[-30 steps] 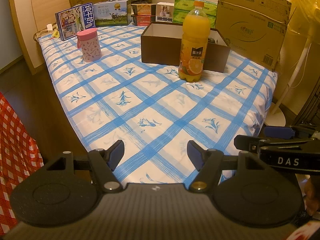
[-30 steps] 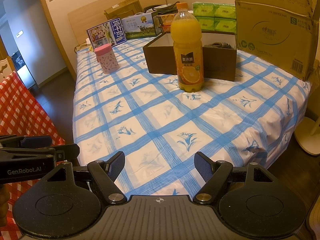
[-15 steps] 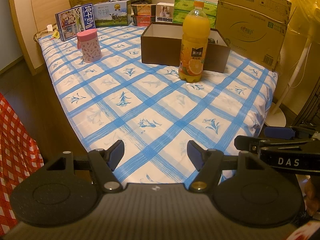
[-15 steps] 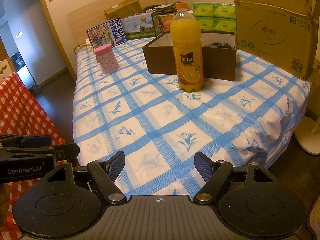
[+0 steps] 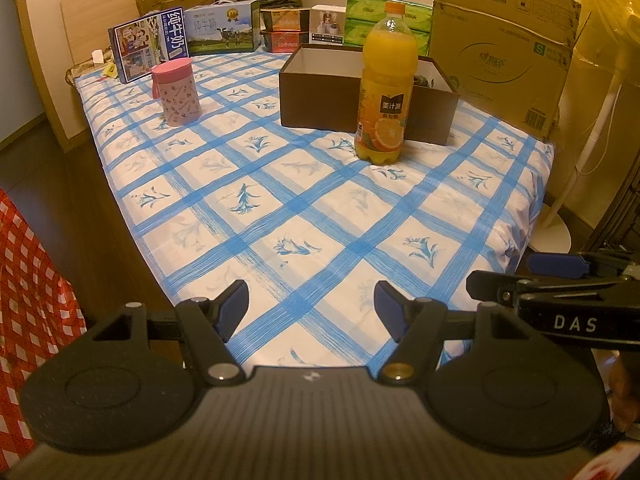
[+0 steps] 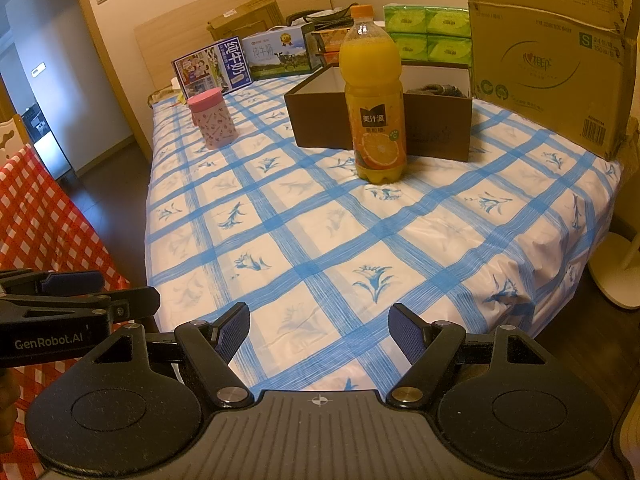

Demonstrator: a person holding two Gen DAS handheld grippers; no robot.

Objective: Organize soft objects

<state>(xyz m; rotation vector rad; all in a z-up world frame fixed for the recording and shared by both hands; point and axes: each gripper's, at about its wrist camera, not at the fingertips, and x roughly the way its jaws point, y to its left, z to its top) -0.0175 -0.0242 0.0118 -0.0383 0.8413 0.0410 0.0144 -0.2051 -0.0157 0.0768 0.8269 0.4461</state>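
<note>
both claws, left gripper [image 5: 311, 307] and right gripper [image 6: 319, 330], hang released and empty. the grey soft thing [image 6: 436, 90] lies inside the brown box [image 6: 316, 128]; directly before the box stands the juice bottle [image 6: 374, 96], which a reach may topple.

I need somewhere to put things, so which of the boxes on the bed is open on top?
The dark brown box behind the orange juice bottle; its top is open with white inner walls showing, unlike the closed milk cartons.
</note>
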